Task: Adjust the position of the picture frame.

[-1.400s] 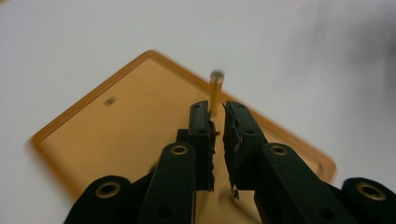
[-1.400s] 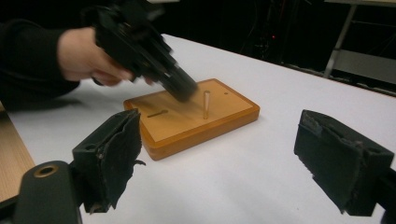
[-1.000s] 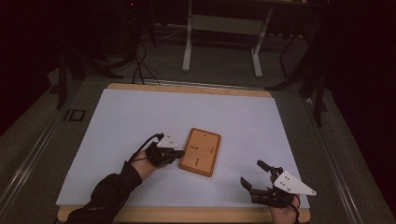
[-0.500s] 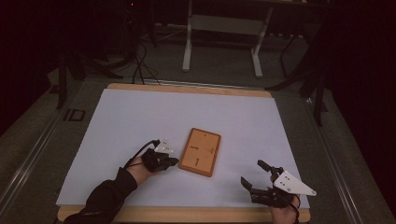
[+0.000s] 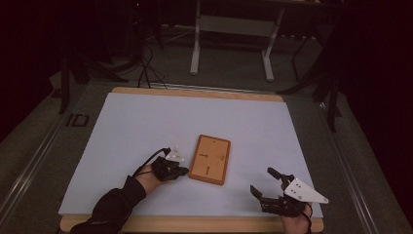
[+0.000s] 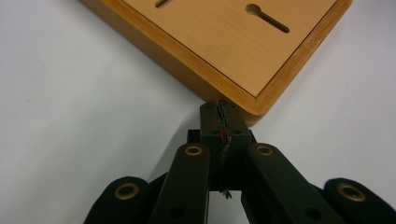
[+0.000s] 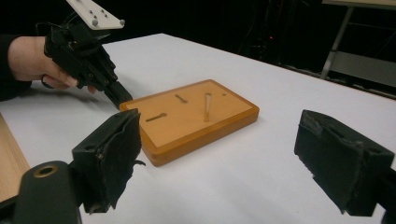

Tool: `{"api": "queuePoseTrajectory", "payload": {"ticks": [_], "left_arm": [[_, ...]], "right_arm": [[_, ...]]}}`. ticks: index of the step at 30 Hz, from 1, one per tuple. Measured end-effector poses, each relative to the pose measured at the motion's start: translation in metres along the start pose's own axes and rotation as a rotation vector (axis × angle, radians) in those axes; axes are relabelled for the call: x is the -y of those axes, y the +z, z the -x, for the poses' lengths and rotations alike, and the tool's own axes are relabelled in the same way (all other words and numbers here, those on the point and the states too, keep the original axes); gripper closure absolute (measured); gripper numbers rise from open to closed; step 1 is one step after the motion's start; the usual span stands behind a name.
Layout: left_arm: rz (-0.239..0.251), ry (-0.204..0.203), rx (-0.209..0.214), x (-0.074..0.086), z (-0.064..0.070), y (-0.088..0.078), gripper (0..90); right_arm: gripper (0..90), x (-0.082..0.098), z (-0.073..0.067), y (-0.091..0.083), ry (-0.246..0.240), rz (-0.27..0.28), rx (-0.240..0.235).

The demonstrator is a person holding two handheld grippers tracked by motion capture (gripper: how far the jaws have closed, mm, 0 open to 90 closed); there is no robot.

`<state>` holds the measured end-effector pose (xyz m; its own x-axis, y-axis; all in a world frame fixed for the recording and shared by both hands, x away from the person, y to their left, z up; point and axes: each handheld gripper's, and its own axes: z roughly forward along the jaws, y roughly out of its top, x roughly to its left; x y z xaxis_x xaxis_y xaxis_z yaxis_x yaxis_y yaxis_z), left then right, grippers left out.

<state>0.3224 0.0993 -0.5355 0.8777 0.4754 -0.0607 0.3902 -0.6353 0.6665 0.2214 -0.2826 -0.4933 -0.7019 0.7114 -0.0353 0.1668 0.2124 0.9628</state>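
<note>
A: Left gripper [image 5: 176, 170]: condition of the fingers?

B: Clenched, pads pressed together with nothing between them. In the left gripper view the joined tip [image 6: 222, 122] sits at the near corner of the board [image 6: 224, 42]; whether it touches the wood or stops just short, I cannot tell. The right gripper view shows the same tip [image 7: 117, 95] low against that corner, with the hand [image 7: 35, 63] behind it.

A: Right gripper [image 5: 267, 181]?

B: Released. Its fingers [image 7: 112, 154] stand wide apart and hold nothing. It rests near the front edge of the counter [image 5: 146, 122], well apart from the board.

A: Location of the board?

B: Flat on the white counter, roughly centred, between the two grippers and closer to the left one. Seen from the high view, the board [image 5: 210, 159] is slightly turned.

A: Anything in it?

B: One thin peg [image 7: 207, 106] stands upright in the top face. Two keyhole-shaped slots [image 7: 156, 116] are cut into it; both appear empty.
</note>
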Motion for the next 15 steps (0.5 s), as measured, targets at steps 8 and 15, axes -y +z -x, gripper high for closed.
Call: {"api": "queuePoseTrajectory", "payload": {"ticks": [8, 15], "left_arm": [[-0.004, 0.023, 0.038, -0.01, 0.012, 0.01, 90.0], [0.0, 0.043, 0.08, -0.018, 0.022, 0.019, 89.9]], "right_arm": [[14.4, 0.0, 0.0, 0.0, 0.004, 0.0, -0.003], [14.4, 0.0, 0.0, 0.0, 0.004, -0.002, -0.006]]}}
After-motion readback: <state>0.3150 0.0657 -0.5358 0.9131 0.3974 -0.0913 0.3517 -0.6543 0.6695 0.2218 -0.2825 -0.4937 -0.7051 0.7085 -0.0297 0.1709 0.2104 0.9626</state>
